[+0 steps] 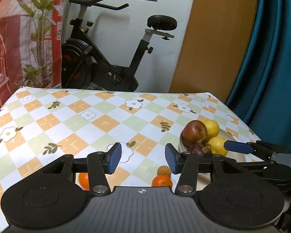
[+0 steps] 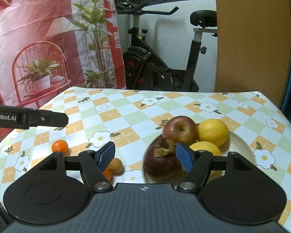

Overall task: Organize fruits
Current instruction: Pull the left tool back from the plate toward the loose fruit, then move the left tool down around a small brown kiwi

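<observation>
On the checked tablecloth (image 2: pixel 137 116), working left to right, one tangerine (image 2: pixel 60 146) lies alone at the left, a walnut (image 2: pixel 116 165) and a second tangerine (image 2: pixel 107 174) sit touching near the middle, and a white plate (image 2: pixel 244 147) at the right holds a mangosteen (image 2: pixel 162 160), a red apple (image 2: pixel 179 129) and two lemons (image 2: pixel 213 132). The left gripper (image 1: pixel 143 157) hovers with jaws apart, empty, above the walnut and tangerine pair. The right gripper (image 2: pixel 145 156) is likewise spread and empty, its right finger over the plate's near edge. The loose fruits lie left of the plate, so the left gripper is judged nearer; being round, they offer no preferred grasp axis.
</observation>
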A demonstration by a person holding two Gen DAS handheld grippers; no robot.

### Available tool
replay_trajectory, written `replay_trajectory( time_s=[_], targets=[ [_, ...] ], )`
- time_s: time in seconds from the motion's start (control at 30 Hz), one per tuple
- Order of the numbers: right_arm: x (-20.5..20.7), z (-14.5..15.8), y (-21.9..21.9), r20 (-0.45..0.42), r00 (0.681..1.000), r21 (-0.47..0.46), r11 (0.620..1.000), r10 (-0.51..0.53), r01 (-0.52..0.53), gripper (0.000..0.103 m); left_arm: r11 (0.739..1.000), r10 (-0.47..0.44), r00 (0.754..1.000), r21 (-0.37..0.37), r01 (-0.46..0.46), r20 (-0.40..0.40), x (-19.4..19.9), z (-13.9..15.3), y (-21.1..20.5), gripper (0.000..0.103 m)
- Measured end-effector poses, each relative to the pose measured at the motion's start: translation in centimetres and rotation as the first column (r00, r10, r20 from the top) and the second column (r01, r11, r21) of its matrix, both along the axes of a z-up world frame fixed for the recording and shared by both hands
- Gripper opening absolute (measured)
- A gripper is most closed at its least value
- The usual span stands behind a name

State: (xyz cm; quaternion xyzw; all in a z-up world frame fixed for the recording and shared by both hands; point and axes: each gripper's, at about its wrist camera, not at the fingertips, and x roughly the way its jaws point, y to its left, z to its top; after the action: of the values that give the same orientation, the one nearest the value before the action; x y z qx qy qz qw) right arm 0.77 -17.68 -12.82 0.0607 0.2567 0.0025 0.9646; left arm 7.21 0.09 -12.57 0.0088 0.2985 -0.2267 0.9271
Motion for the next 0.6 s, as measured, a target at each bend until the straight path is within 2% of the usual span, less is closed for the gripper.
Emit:
replay_trajectory(
  time_s=[0.47,0.6],
  targets=[
    [-1.5,-1.7,2.4,0.018,1.000,0.012,1.000,0.002,-0.002,0.072,0.998,0.066,0.998,-0.001,-0.066,0.007,-1.1,-1.3,2.6,0.052],
    [-1.9,-2.2,2.4,0.020,1.000,0.040,0.999,-0.002,0.001,0.072,0.997,0.073,0.997,0.005,-0.073,0.006,-1.3,-1.6,2.9,0.052]
  ],
)
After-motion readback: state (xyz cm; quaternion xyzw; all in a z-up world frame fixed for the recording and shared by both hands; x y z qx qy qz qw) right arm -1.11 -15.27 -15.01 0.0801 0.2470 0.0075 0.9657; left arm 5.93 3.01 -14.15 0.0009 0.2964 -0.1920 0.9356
